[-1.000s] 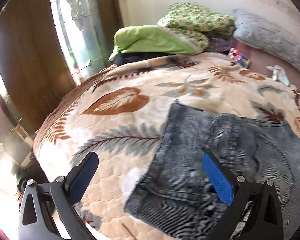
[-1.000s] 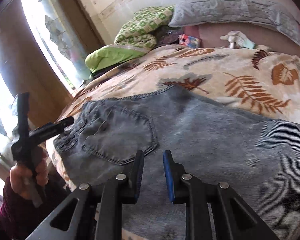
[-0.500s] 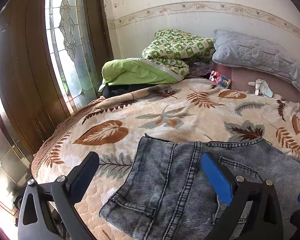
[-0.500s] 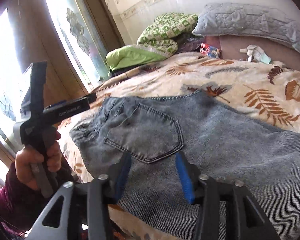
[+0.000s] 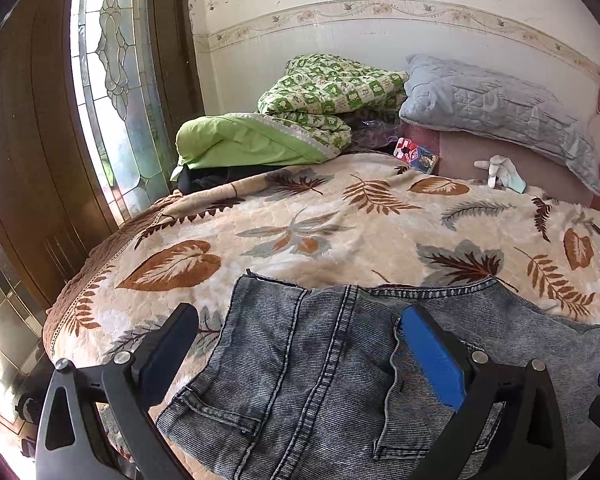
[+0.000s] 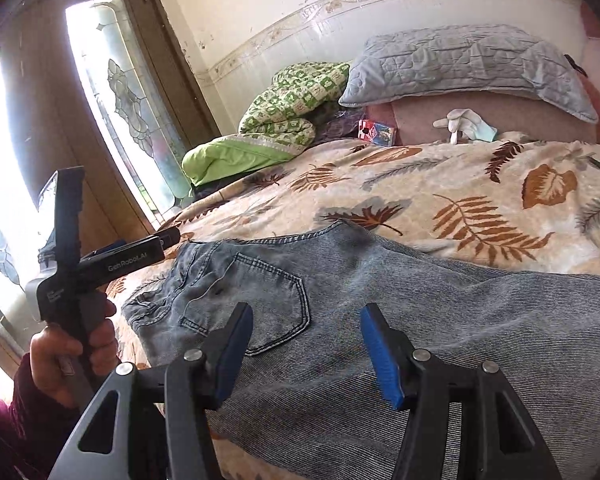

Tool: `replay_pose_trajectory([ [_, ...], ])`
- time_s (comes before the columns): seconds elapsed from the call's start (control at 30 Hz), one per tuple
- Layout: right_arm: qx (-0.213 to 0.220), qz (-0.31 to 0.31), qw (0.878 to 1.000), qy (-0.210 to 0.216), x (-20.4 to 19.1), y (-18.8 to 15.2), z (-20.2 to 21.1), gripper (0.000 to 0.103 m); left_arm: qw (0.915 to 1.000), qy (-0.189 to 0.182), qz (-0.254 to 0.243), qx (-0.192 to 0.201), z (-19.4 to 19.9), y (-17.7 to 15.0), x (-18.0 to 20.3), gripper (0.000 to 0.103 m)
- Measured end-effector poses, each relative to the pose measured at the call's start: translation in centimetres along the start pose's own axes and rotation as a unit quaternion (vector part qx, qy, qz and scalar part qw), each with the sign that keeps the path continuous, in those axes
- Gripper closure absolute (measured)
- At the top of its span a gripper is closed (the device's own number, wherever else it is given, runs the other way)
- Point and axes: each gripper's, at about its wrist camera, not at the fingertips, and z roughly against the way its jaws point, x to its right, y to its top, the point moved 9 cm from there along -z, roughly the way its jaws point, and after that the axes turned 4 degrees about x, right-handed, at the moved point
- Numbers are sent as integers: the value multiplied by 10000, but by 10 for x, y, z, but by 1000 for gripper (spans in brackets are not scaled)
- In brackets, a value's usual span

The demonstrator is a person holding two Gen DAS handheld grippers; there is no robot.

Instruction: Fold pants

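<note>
My right gripper (image 6: 306, 350) has just been opening, nothing between; left gripper (image 5: 300, 350) spread too, both above the pants (image 6: 380, 304) to regrasp.

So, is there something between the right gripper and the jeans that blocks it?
Nothing visible does. The right gripper hangs open directly over the jeans, jaws empty, only air between. The left gripper, also open, is off by the waistband, not in the path.
</note>
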Motion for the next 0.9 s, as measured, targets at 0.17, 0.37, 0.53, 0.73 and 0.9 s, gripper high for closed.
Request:
replay_pose_trajectory([
  [0.17,-52,95,9999,2,-6,-2,-3,43,10000,33,63,32,0,1,-6,1],
  [0.37,-81,142,9998,59,-12,-4,-7,43,9996,209,172,110,1,6,-26,1],
  [0.53,-99,188,9998,65,-17,-5,-10,43,9987,347,347,126,1,7,-47,1],
  [0.73,-132,226,9996,72,-21,-7,-14,43,9981,412,429,171,3,8,-58,1],
  [0.9,-142,251,9996,58,-22,-9,-15,43,9979,433,452,181,4,8,-61,1],
])
